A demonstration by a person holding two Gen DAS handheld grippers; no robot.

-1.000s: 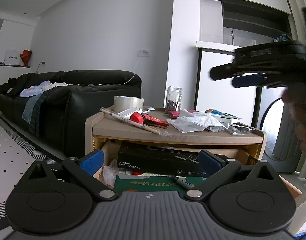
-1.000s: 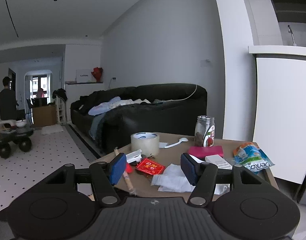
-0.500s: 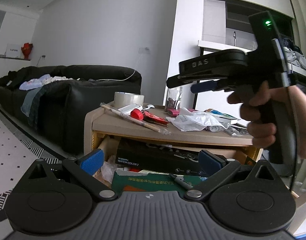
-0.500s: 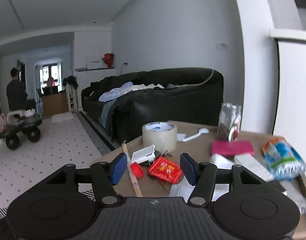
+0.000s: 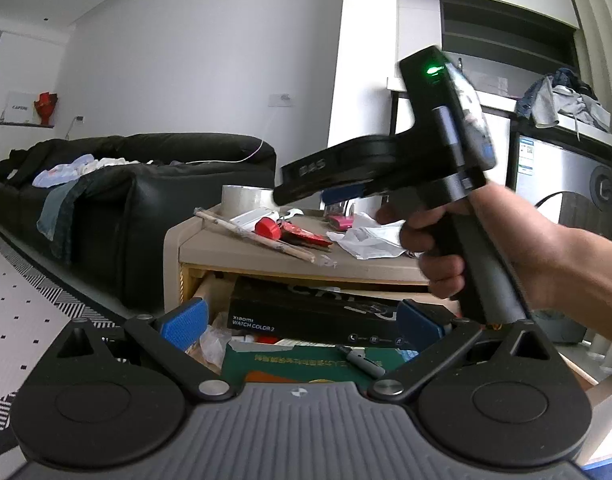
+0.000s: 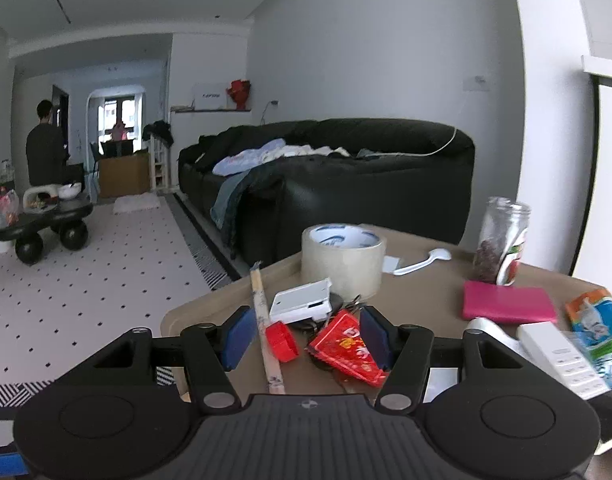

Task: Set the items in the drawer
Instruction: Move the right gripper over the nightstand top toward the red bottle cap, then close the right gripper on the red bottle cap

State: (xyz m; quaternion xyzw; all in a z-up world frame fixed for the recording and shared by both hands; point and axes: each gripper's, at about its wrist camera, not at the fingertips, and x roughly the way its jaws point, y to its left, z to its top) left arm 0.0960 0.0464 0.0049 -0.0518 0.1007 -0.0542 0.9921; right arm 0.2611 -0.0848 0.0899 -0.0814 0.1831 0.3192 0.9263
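Partly hidden: drawer (image 5: pixel 209 292) contents behind left gripper (image 5: pixel 301 320).

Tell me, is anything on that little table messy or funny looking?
Yes. The table top is cluttered: a wooden stick lies with its end poking past the front edge, and a crumpled red packet sits beside a red cap. Below, the open drawer is already stuffed, with a black box wedged in.

soft even daylight, strong fisheye bending and dark corners, motion blur on the right tongs (image 5: pixel 301 196)
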